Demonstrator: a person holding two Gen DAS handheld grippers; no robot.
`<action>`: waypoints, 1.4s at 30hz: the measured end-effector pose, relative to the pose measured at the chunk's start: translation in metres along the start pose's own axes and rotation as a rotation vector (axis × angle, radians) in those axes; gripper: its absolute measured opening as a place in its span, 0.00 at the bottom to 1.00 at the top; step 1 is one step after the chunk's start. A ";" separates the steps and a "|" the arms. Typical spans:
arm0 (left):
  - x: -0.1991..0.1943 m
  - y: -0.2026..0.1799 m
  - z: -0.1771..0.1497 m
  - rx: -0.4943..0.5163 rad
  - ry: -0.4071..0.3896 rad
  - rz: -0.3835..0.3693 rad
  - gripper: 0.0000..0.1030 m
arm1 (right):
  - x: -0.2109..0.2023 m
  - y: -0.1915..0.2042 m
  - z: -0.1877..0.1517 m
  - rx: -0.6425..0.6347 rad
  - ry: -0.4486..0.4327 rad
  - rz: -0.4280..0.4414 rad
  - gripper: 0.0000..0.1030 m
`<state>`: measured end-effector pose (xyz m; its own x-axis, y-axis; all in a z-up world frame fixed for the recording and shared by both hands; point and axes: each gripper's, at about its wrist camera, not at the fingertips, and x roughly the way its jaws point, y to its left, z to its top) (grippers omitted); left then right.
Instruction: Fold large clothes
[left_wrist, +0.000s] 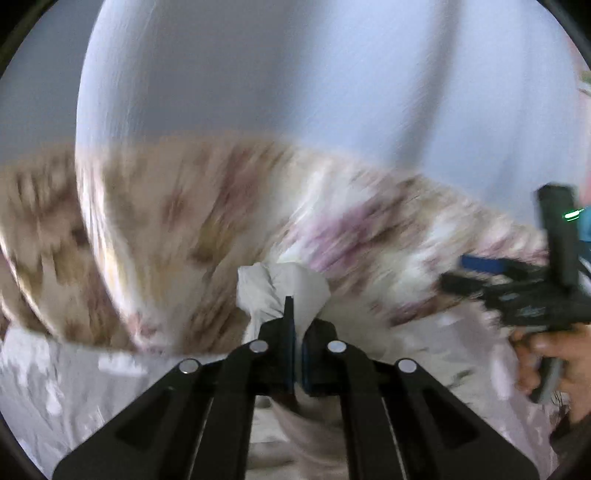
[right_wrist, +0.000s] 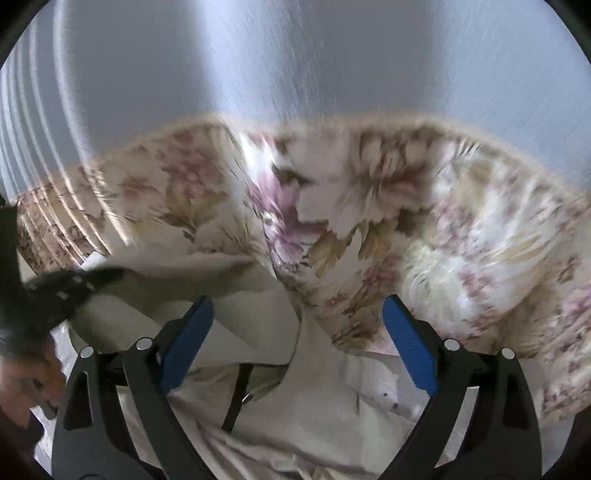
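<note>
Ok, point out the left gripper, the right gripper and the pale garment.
left gripper (left_wrist: 293, 314): left wrist view, between shut fingertips.
right gripper (right_wrist: 297, 325): right wrist view, between open fingertips.
pale garment (left_wrist: 255, 291): left wrist view, pinched bunch.

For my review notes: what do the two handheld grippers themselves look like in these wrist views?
Both are black plastic scissor-linkage grippers with round silver pivot pins. The right gripper has flat, ribbed blue pads on its fingers. The left gripper shows thin blue pad edges between black fingers. From the left wrist view, the right unit carries a small green light. No sleeves are clearly visible.
</note>
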<state>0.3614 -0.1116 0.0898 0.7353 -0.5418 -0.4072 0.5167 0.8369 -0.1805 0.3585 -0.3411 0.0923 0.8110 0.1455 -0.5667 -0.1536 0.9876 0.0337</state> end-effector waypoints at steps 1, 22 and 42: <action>-0.013 -0.010 0.002 0.028 -0.029 -0.035 0.03 | -0.014 0.001 -0.002 -0.001 -0.023 0.001 0.91; -0.158 -0.054 -0.194 0.171 0.115 -0.171 0.12 | -0.136 0.003 -0.184 0.062 -0.004 -0.027 0.97; -0.141 -0.027 -0.228 -0.115 0.246 0.112 0.98 | -0.131 0.083 -0.242 -0.022 0.072 -0.020 0.93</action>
<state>0.1435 -0.0405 -0.0522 0.6492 -0.4220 -0.6328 0.3745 0.9015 -0.2169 0.1027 -0.2925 -0.0297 0.7712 0.1205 -0.6251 -0.1508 0.9886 0.0046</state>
